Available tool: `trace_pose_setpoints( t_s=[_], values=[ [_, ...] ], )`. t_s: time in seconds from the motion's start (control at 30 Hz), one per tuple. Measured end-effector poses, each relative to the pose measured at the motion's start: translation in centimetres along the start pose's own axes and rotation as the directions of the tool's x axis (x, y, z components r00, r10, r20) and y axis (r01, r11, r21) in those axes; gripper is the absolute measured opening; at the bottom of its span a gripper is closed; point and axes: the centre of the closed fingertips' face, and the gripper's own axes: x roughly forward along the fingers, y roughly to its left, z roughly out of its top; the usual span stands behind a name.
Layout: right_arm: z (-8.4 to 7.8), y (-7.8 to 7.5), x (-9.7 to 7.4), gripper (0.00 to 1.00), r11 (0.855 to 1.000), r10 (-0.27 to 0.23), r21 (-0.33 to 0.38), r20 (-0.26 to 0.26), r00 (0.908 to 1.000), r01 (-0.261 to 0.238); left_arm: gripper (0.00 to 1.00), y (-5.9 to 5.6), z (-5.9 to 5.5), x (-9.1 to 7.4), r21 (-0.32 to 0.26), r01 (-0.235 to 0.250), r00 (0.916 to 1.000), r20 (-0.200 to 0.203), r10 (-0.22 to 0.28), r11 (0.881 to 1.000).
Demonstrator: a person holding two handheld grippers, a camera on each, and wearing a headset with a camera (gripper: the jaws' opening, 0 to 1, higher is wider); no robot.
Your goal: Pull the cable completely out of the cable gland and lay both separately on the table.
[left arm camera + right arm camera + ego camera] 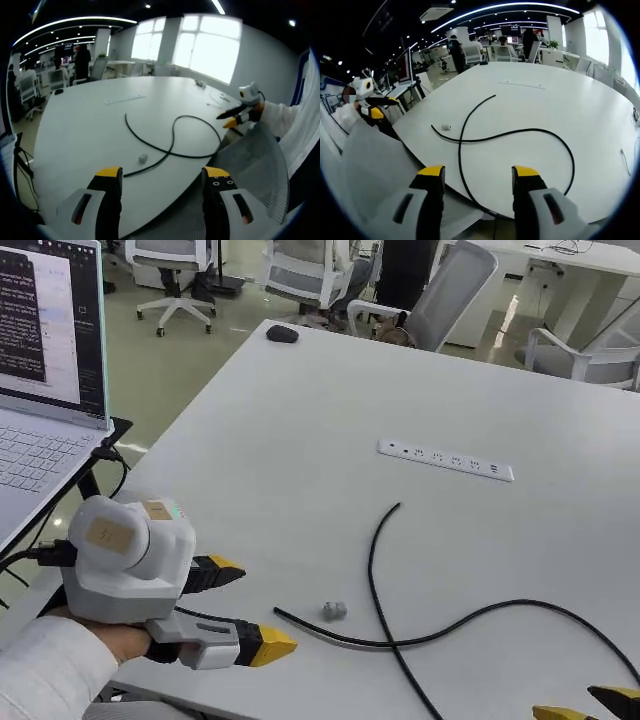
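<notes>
Cable [370, 565] lies loose on the table [300, 420] in two crossing black curves. One free end is near the front edge and another points toward the power strip [445, 460]. The gland [334, 611], a small grey piece, sits just beside the strand near that front end. It looks apart from the strand, with no cable running through it. The left gripper view shows the same thing, with the gland [143, 158] a little off the cable [172, 145].

The left gripper [255, 607] hovers at the near-left edge of the table, its jaws spread and nothing between them. The right gripper [585, 702] sits at the lower right corner, also apart and empty. In their own views both look out over the table from off its edge.

By this layout the pulling step appears finished and both parts are set down separately, so the task seems to be at its end. The next move probably asks for little: keep both grippers clear of the cable so nothing is dragged. If the gland is judged too close to the strand, the left gripper could nudge it aside.
</notes>
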Motion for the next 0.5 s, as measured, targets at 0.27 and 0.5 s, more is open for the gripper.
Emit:
trace_pose_setpoints(
  t_s=[0.27,0.5],
  values=[
    [-0.23,-0.56,0.1,0.56,1.0,-0.01,0.016,-0.002,0.9999,0.01,0.65,-0.15,-0.29,0.5,-0.005,0.011,0.9999,-0.011,-0.011,1.0],
    [-0.24,-0.69,0.32,0.56,1.0,-0.009,0.022,-0.007,0.9999,0.009,0.65,0.31,-0.53,0.86,-0.018,0.01,0.9998,-0.016,-0.01,1.0]
  ],
)
